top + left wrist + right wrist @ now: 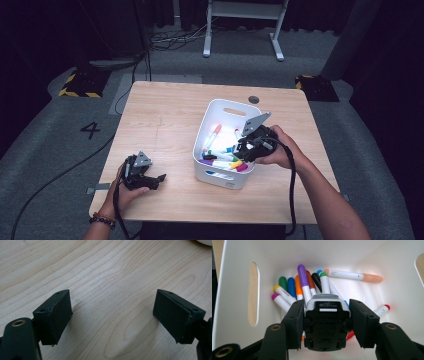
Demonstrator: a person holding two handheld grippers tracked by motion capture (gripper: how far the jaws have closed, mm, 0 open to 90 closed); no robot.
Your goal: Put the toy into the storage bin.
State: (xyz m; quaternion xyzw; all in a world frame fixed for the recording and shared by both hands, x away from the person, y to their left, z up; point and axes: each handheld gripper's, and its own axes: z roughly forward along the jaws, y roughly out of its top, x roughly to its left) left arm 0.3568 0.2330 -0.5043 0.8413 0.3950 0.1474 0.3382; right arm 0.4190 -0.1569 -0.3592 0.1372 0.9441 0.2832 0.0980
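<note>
Pinched between the two black jaws of the right gripper (325, 322) is a small toy car (325, 322), seen from its dark underside with a white front end pointing away. It is held over the inside of the white bin (234, 290), just above a heap of markers (304, 285) lying on the bin's floor. The car is judged to be light, rigid plastic, slippery along its smooth flanks and free to roll once set down; the sides of the body, where the pads now press, are considered the best place to be gripped, since the wheels would turn under pressure. A gentle lowering is thought advisable, because the rounded markers below offer an uneven bed.

In the high view, the bin (220, 177) is seen right of the middle of the wooden table (165, 120), with the right gripper (252, 147) reaching in over its rim. The left gripper (112, 315) is kept well apart near the table's front left, its jaws spread wide over bare wood with nothing between them.
</note>
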